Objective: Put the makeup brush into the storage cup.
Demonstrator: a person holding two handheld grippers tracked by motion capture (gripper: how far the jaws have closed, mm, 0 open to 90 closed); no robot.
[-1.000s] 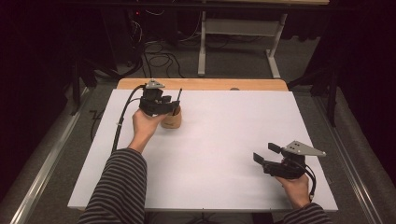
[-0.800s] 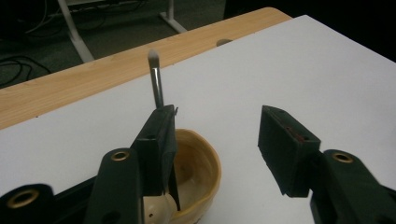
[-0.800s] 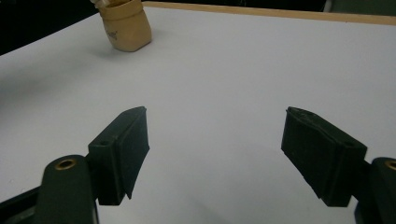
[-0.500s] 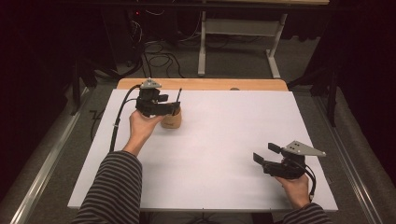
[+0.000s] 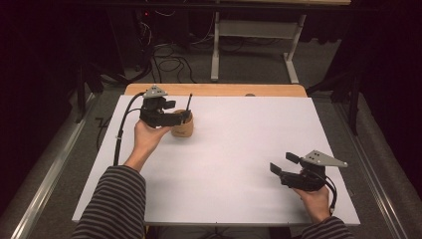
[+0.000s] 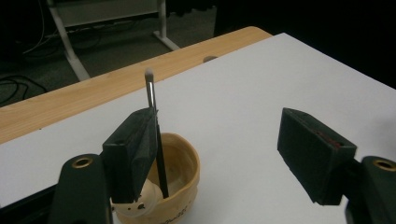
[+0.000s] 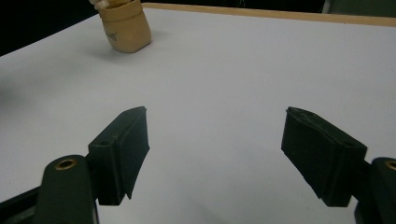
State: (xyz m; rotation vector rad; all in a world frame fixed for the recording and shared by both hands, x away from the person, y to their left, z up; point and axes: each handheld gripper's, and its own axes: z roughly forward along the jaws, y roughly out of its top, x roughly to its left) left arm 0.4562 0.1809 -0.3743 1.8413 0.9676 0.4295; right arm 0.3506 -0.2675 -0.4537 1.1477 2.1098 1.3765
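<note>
A tan cup point(image 5: 183, 129) stands at the far left of the white table top point(image 5: 239, 149), with a thin dark brush point(image 5: 189, 102) upright in it. My left gripper point(image 5: 180, 117) hovers just left of the cup rim. In the left gripper view its jaws have just been opening and stand wide apart point(image 6: 224, 135). The brush point(image 6: 154, 116) leans beside the left pad point(image 6: 137, 149), unpressed, above the cup point(image 6: 182, 182). My right gripper point(image 5: 282, 163) rests open near the front right. It holds nothing point(image 7: 215, 135), and its view shows the cup point(image 7: 126, 25) far off.
A bare wooden strip point(image 5: 214, 89) runs along the table's far edge. Beyond it, cables point(image 5: 169, 55) lie on the dark floor beside a white desk frame point(image 5: 259, 30). A cable point(image 5: 122, 129) trails from the left gripper across the table's left side.
The left gripper's jaws have spread apart and the hand has drawn slightly back to the left and up. The brush stays standing in the cup. The right gripper has not moved.
</note>
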